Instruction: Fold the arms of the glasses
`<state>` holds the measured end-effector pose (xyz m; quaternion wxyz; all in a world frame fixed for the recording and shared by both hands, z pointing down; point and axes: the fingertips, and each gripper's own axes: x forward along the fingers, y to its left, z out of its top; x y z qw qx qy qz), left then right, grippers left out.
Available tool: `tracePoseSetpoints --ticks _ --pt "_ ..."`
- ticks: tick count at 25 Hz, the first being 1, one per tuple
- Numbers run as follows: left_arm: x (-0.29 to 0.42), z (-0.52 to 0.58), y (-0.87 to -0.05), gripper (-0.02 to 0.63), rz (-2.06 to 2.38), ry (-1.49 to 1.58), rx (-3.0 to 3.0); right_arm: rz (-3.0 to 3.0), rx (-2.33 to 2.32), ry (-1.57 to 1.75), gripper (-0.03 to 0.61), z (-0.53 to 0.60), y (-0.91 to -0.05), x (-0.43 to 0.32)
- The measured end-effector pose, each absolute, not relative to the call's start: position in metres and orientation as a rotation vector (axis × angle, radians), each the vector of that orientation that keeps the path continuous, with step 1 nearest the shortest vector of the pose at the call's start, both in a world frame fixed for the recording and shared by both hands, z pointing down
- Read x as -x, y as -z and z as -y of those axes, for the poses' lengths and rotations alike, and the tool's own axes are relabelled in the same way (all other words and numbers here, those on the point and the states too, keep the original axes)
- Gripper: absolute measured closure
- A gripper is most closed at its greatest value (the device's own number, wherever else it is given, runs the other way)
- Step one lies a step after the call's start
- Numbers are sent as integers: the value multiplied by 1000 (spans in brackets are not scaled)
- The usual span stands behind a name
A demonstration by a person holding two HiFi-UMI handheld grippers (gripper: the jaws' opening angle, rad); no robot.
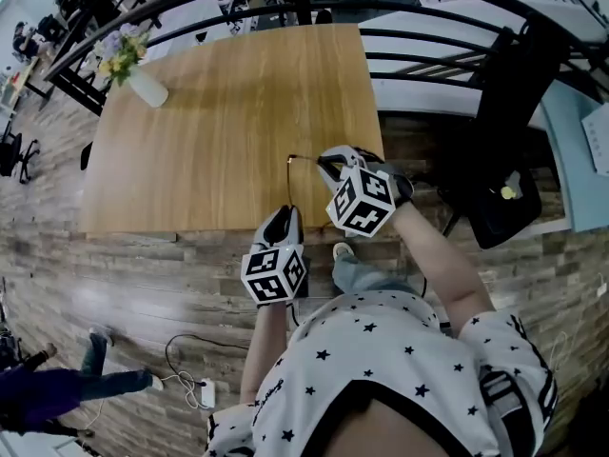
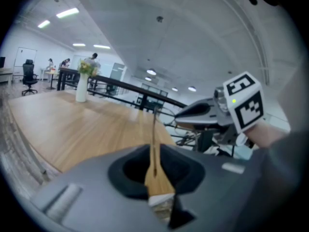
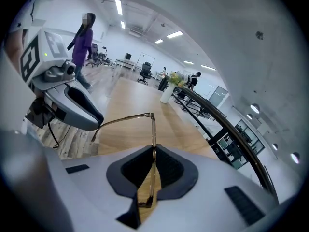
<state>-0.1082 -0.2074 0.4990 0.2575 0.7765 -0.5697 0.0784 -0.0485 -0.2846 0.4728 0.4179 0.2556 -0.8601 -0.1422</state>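
The right gripper [image 3: 153, 153] pinches the glasses [image 3: 154, 129]; the left gripper [image 2: 154, 151] gapes loosely round 1 arm [image 2: 154, 129]. Ungripped, it could slip free or bend sideways.

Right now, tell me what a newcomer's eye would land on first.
Thin-framed glasses are pinched in the right gripper, one arm running between the jaws of the left gripper, over the near edge of the wooden table. A white vase of flowers stands at its far left corner.

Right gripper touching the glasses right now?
Touching. The right gripper view shows the right gripper with its jaws closed on the front of the glasses, no gap at the pads.
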Motion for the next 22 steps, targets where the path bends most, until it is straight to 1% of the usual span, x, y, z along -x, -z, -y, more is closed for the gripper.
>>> tracePoseSetpoints --ticks 7,14,22 --pt "107 180 -494 563 1564 -203 -2114 2168 -658 383 558 252 -459 50" --pt "103 150 -491 583 1552 -211 -2131 2174 -657 389 558 223 -456 50" --pt "99 116 -485 582 1521 -195 -2165 2183 -666 407 558 187 -449 55"
